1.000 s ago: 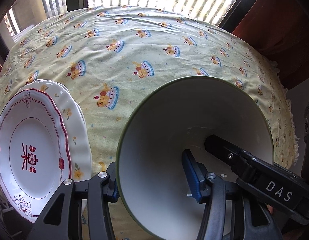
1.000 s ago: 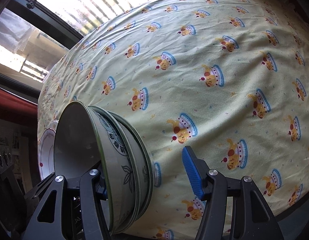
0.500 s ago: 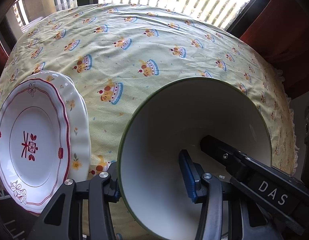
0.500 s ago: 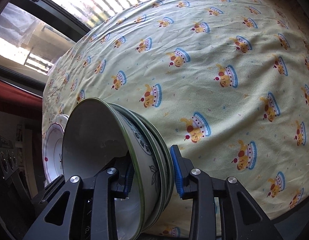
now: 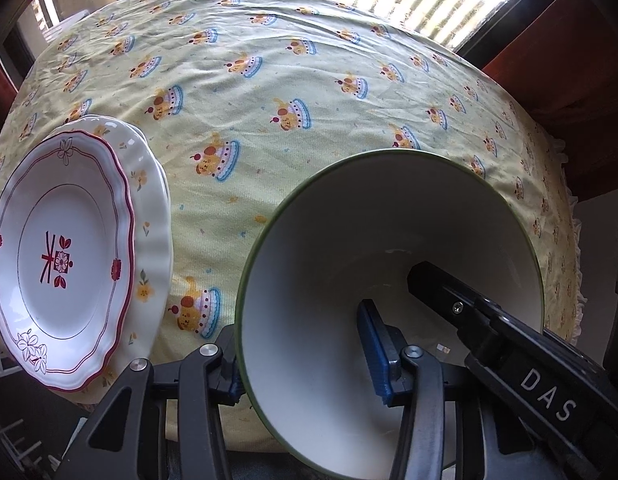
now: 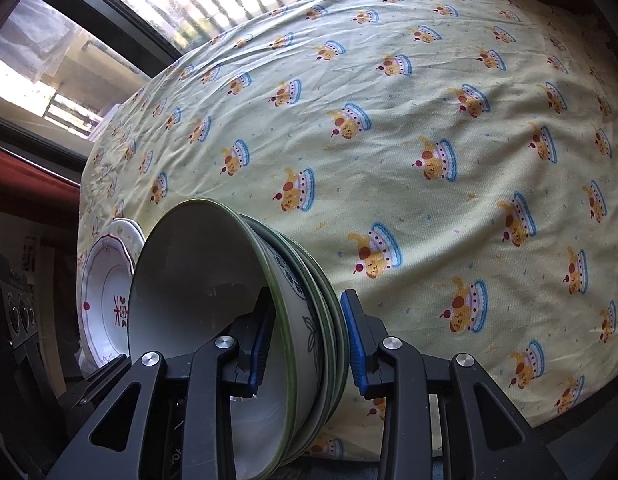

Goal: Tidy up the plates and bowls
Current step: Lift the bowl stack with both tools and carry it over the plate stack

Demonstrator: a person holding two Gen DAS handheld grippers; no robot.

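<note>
Right wrist: right tongs (image 6: 305, 344) clenched on nested green-rimmed white bowls (image 6: 237, 300); left tongs (image 5: 305, 356) likewise.

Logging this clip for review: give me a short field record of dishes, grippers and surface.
surface: yellow cartoon-print tablecloth
plates: red-trimmed white plate stacked on floral white plates
bowls: nested green-rimmed white bowls, on the cloth
left gripper: jaws straddle the bowl wall
right gripper: jaws just closed across the stacked bowl rims

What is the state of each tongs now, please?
Left tongs: closed over the rim of the stacked bowls.
Right tongs: have just closed on the opposite rim of the same stack.
</note>
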